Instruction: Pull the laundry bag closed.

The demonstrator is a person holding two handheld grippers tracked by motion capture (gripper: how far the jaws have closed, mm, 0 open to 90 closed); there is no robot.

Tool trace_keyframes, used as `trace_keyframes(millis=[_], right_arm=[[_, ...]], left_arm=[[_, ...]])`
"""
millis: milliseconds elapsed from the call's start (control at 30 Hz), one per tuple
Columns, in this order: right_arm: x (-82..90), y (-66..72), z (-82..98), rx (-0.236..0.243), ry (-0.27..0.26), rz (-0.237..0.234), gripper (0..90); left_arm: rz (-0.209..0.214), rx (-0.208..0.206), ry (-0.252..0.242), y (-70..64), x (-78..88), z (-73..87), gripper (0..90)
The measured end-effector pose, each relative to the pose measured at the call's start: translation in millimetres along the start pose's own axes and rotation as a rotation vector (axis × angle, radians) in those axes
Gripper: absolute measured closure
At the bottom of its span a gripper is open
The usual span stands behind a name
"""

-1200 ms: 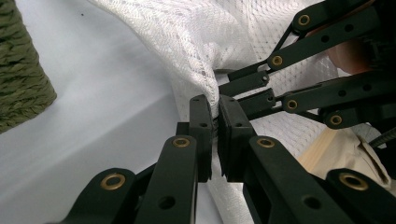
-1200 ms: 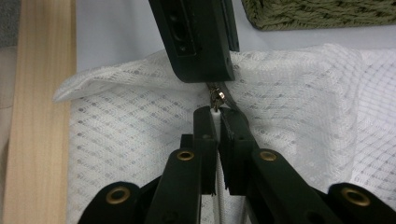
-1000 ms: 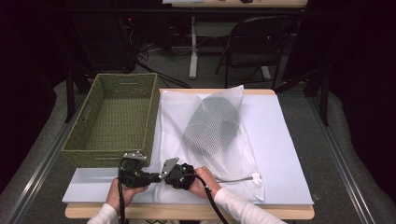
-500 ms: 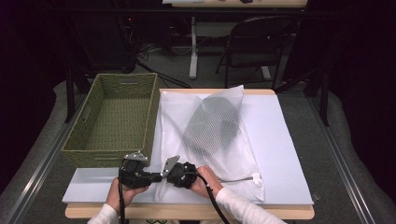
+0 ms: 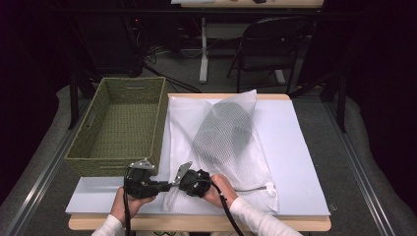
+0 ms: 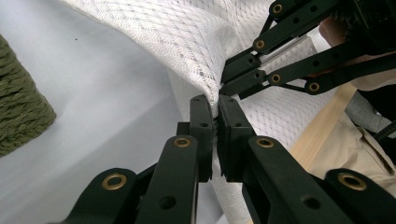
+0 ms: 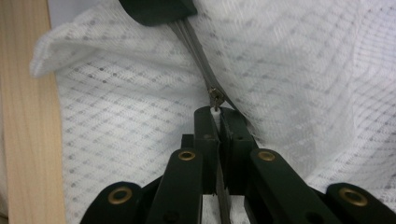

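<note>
Pinching the white mesh laundry bag [image 5: 231,142] at its near-left corner, left gripper [image 6: 215,109] has jaws clamped on a fold of fabric; right gripper [image 7: 216,114] jaws pressed together on the zipper pull [image 7: 215,99]; bag lies on the white table mat [image 5: 295,147], beside the green woven basket [image 5: 123,123]; dark garment inside the bag.

We note a wooden tabletop [image 5: 196,223] under a pale sheet [image 5: 295,147], lit brightly from above. Grey carpet floor [image 5: 364,162] surrounds it, with metal rails [image 5: 34,172] running along both sides. Beyond, the room falls dark. A black folding chair [image 5: 268,46] stands behind, near a white table leg [image 5: 203,54]; cables [image 5: 162,51] trail across the floor there.
</note>
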State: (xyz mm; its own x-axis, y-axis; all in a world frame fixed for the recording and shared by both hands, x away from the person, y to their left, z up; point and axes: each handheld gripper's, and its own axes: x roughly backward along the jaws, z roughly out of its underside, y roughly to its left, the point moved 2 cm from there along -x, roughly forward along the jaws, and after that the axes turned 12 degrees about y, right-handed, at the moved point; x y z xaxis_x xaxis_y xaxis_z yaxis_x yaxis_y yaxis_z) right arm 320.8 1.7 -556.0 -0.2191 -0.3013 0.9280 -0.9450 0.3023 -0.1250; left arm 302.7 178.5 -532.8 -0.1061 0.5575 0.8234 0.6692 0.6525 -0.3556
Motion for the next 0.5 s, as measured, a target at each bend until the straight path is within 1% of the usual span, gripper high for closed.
trace_keyframes(millis=[33,133,200,467,500], right_arm=[[0.1,-1.0,0.7,0.001,-0.001,-0.002,87.0],[0.9,-2.3,2.4,-0.008,0.017,0.005,87.0],[1.7,-3.4,3.9,-0.018,0.017,-0.001,87.0],[3.7,-6.1,7.7,-0.019,0.035,0.005,87.0],[4.3,-5.8,8.3,-0.026,0.038,0.003,87.0]], left_arm=[[0.0,-0.002,0.001,0.1,0.2,0.0,85.9],[0.004,0.001,-0.004,0.2,1.0,-0.1,85.9],[0.004,0.0,-0.004,0.6,1.3,-0.1,85.9],[0.009,-0.002,-0.008,1.3,2.1,-0.2,85.9],[0.01,-0.001,-0.009,1.2,2.1,-0.3,85.9]])
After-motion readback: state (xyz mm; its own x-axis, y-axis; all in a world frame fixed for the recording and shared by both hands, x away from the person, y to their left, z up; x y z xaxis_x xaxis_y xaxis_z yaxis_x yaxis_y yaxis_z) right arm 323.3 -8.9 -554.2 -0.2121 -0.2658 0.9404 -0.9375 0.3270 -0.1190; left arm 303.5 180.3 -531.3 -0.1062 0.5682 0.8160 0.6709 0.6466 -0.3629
